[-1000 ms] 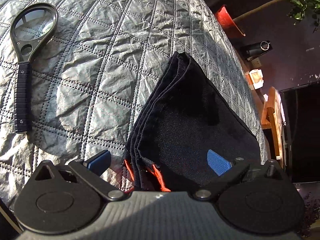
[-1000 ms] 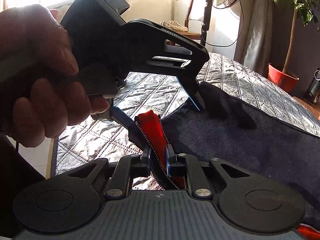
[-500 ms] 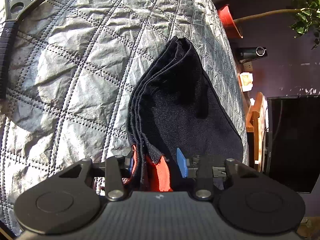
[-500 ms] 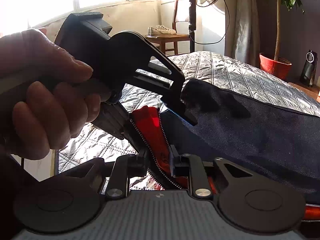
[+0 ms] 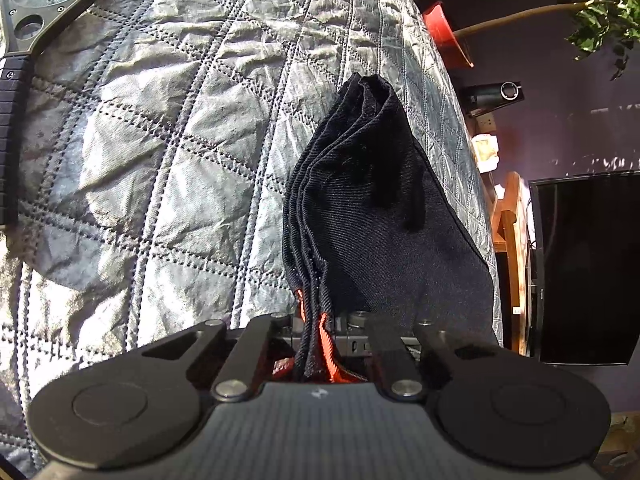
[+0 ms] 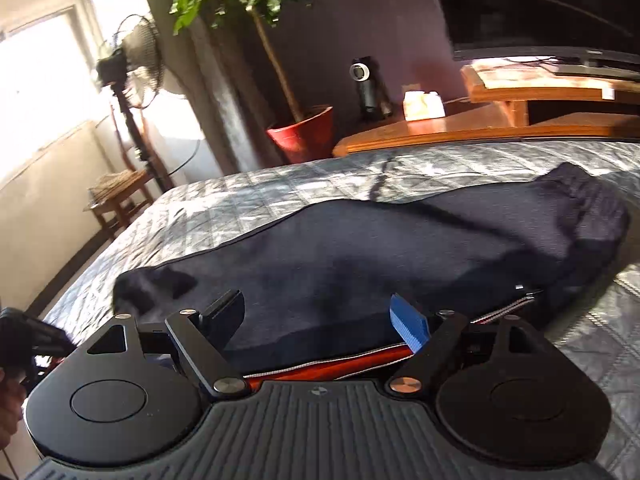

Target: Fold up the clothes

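Note:
A dark navy garment point(image 5: 372, 208) with orange-red lining and a zip lies folded in several layers on the silver quilted bedspread point(image 5: 160, 160). My left gripper point(image 5: 320, 320) is shut on the layered near edge, and the orange lining shows between its fingers. In the right wrist view the garment point(image 6: 360, 248) stretches across the bed, its zip edge point(image 6: 500, 312) near me. My right gripper point(image 6: 316, 308) is over that near edge with its jaws opening wide. The cloth lies under and between the fingers, and the pads do not press on it.
A black-handled magnifying glass point(image 5: 40, 8) lies on the bedspread at the far left. Beyond the bed stand a red plant pot point(image 6: 302, 132), a standing fan point(image 6: 136, 68), a wooden bench point(image 6: 480, 120) and a dark screen point(image 5: 580, 264). A hand point(image 6: 8, 396) shows at the left edge.
My left gripper has closed on the garment's near edge. My right gripper has let go of the red-lined zip edge, opened wide, rolled and swung away along the garment.

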Tool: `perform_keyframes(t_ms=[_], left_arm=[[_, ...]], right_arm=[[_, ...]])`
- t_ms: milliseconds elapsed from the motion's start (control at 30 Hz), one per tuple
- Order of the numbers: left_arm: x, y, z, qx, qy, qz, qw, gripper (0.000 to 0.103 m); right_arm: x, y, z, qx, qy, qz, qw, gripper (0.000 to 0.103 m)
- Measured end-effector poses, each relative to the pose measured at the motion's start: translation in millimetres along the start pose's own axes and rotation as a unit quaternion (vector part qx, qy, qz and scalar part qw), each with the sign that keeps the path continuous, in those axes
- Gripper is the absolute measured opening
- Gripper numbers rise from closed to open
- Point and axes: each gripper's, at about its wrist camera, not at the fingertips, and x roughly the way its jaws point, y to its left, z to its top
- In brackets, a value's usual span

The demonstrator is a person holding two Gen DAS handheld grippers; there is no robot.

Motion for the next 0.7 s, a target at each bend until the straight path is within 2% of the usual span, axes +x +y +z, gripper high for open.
perform_keyframes(t_ms=[67,133,167,300,367,433,500,533,567,600,700], left_arm=[[-4.2,1.4,4.8,0.02,0.007,0.005,0.9998,0.007],[-9.9,1.7,11.6,0.046,0.01,0.015,0.9988,0.007],[-12.9,1.7,15.3,0.061,0.011,0.021,0.9979,0.007],[-24.1,2.2,35.3,0.107,0.018,0.041,0.9933,0.007],[-26.9,2.6,43.1,0.123,0.026,0.044,0.9911,0.007],[-29.5,-4.3,45.3,0.157,0.02,0.063,0.9853,0.007],[-30.6,-9.1,47.1,0.181,0.013,0.076,0.9805,0.007],[-30.9,-10.9,48.1,0.19,0.01,0.081,0.9785,0.007],[-31.1,-11.7,49.5,0.193,0.007,0.083,0.9776,0.007],[-32.0,-11.1,50.8,0.191,0.005,0.084,0.9779,0.007],[-37.4,-7.8,52.8,0.19,-0.004,0.091,0.9776,0.007]], right_arm=[[-0.7,-35.9,19.4,0.006,-0.025,-0.085,0.996,0.085],[6.4,-60.8,33.5,-0.011,-0.023,-0.103,0.994,0.086],[12.3,-73.0,39.1,-0.012,-0.016,-0.104,0.994,0.086],[38.5,-107.3,47.1,0.041,0.024,-0.038,0.998,0.086],[51.4,-107.5,43.6,0.022,0.046,-0.031,0.998,0.087],[62.5,-104.0,34.5,0.008,0.086,-0.033,0.996,0.087],[67.0,-98.2,23.3,-0.021,0.102,-0.035,0.994,0.087],[67.7,-95.9,18.1,-0.031,0.106,-0.031,0.993,0.069],[64.7,-95.6,14.8,-0.028,0.103,-0.015,0.994,0.058],[62.0,-97.0,13.0,-0.012,0.106,0.0,0.994,0.04],[41.6,-97.0,3.8,0.021,0.114,0.025,0.993,0.039]])
